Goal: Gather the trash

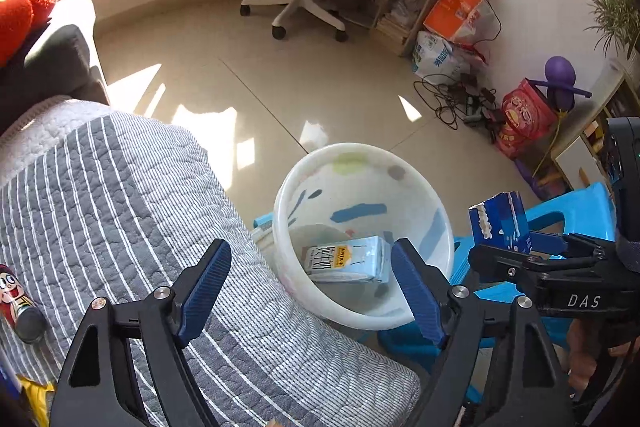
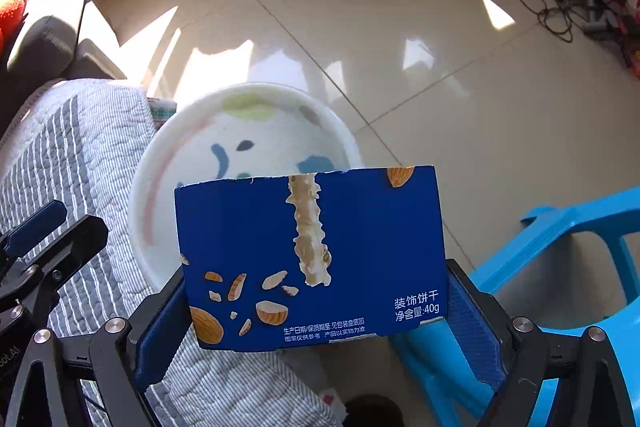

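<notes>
right gripper (image 2: pixel 316 311): clamped on the blue box (image 2: pixel 310 259), pads squeezing both ends, held right over the bin

left gripper (image 1: pixel 310 287): wide open, nothing in it, above the bin's near-left rim

bin (image 1: pixel 400 163): white, just past the quilt (image 1: pixel 120 195), milk carton (image 1: pixel 346 259) already inside

tip: imo centre the box over the opening before letting go, it's wide and could catch the near rim

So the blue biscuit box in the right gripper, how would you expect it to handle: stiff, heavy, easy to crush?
The blue biscuit box looks like thin card with a torn top edge, so it is probably light and likely empty. The right gripper clamps its two side edges, and the panel seems flat, so it may buckle if squeezed harder. Released above the white bin, it might flutter rather than fall straight.
</notes>
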The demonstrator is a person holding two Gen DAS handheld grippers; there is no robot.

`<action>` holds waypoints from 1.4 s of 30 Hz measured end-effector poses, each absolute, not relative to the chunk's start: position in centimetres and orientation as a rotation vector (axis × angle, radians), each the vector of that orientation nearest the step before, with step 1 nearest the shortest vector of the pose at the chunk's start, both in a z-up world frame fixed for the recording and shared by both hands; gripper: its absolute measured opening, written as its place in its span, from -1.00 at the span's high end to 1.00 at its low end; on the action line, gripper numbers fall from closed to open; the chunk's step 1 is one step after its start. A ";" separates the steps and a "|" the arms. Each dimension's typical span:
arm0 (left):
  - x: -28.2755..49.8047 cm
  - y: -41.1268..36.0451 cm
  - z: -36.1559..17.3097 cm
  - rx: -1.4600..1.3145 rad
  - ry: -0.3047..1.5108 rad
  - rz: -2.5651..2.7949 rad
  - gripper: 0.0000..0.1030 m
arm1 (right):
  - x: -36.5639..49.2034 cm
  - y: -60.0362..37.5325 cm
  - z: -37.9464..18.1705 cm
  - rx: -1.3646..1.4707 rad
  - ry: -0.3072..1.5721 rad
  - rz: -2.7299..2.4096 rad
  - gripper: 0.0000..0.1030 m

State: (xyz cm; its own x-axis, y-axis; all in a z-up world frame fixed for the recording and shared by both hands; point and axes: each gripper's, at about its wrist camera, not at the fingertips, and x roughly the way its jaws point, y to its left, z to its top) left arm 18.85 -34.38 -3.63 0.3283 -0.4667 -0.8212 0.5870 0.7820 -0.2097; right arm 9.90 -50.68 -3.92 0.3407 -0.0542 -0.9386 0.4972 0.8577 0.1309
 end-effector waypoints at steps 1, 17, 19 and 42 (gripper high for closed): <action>18.8 -33.7 -3.5 0.149 1.019 -0.671 -0.71 | 10.1 -50.5 -4.0 0.433 1.179 -0.375 -0.85; 15.9 -18.6 -1.8 0.234 0.970 -0.448 -1.00 | 13.2 -47.5 -5.1 0.408 1.167 -0.341 -0.99; 15.8 -17.0 -1.7 0.232 0.965 -0.424 -1.00 | 13.4 -47.1 -4.9 0.393 1.167 -0.344 -0.99; 15.6 5.0 -2.1 0.059 1.072 -0.072 -1.00 | 15.3 -33.8 -2.6 0.189 1.198 -0.149 -0.99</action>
